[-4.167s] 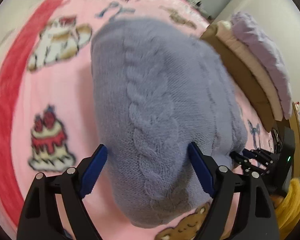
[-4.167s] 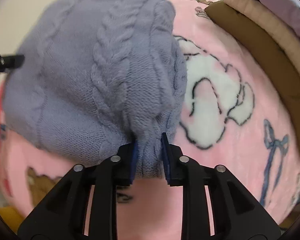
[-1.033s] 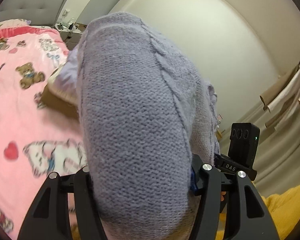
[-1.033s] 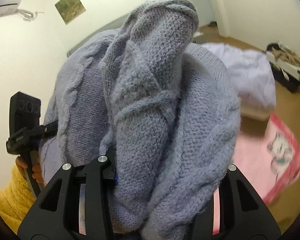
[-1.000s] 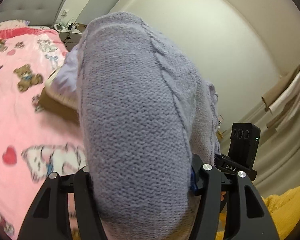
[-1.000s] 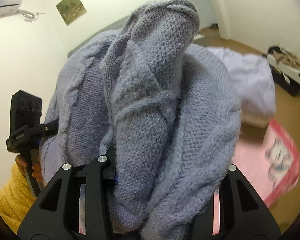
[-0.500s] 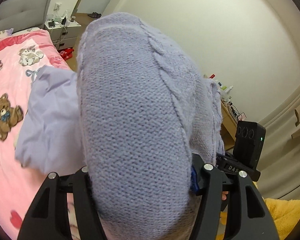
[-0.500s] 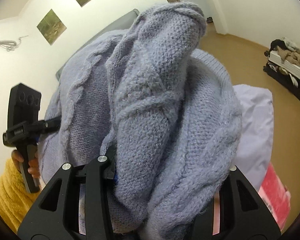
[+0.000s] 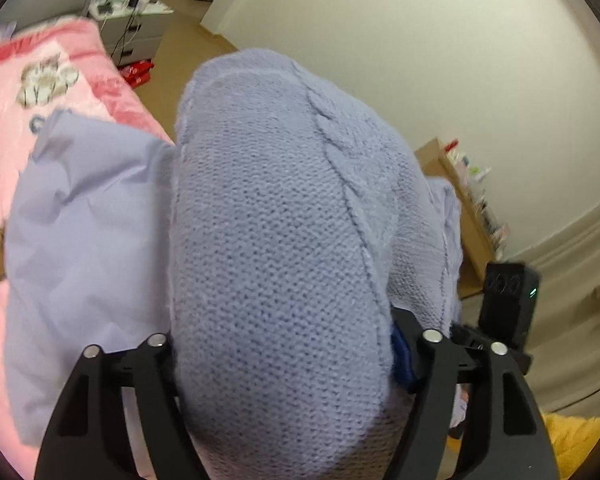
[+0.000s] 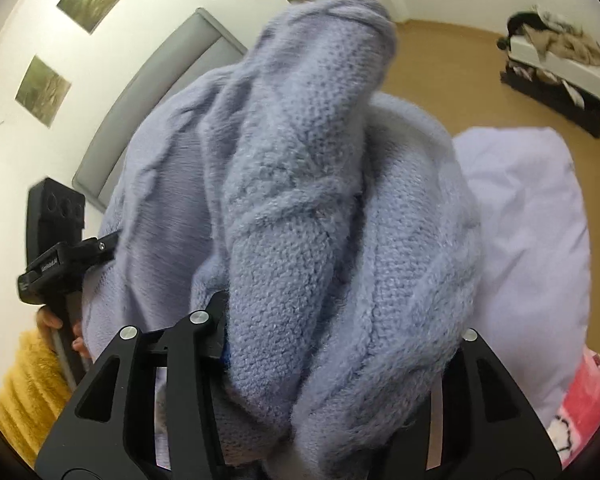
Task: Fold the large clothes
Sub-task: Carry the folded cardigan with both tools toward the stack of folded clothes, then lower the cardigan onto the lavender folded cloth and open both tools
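Note:
A folded lavender cable-knit sweater (image 9: 284, 240) is lifted off the bed and held between both grippers. My left gripper (image 9: 284, 364) is clamped around one thick end of the bundle, which hides the fingertips. My right gripper (image 10: 332, 344) grips the other end of the sweater (image 10: 300, 216), the knit bulging over both fingers. Each gripper shows in the other's view: the right gripper's body (image 9: 508, 304) at the right, the left gripper's body (image 10: 56, 240) at the left.
A lilac folded garment (image 9: 84, 232) lies on the pink cartoon-print bedspread (image 9: 40, 80) just beyond the sweater; it also shows in the right wrist view (image 10: 532, 216). A nightstand (image 9: 128, 20), wooden floor (image 10: 452, 64), grey headboard (image 10: 156, 92) and a shelf (image 9: 460, 184) surround the bed.
Both grippers carried the lifted sweater toward the lilac garment at the bed's edge; the views tilted down, so the garment looms larger. The grip on the sweater is unchanged.

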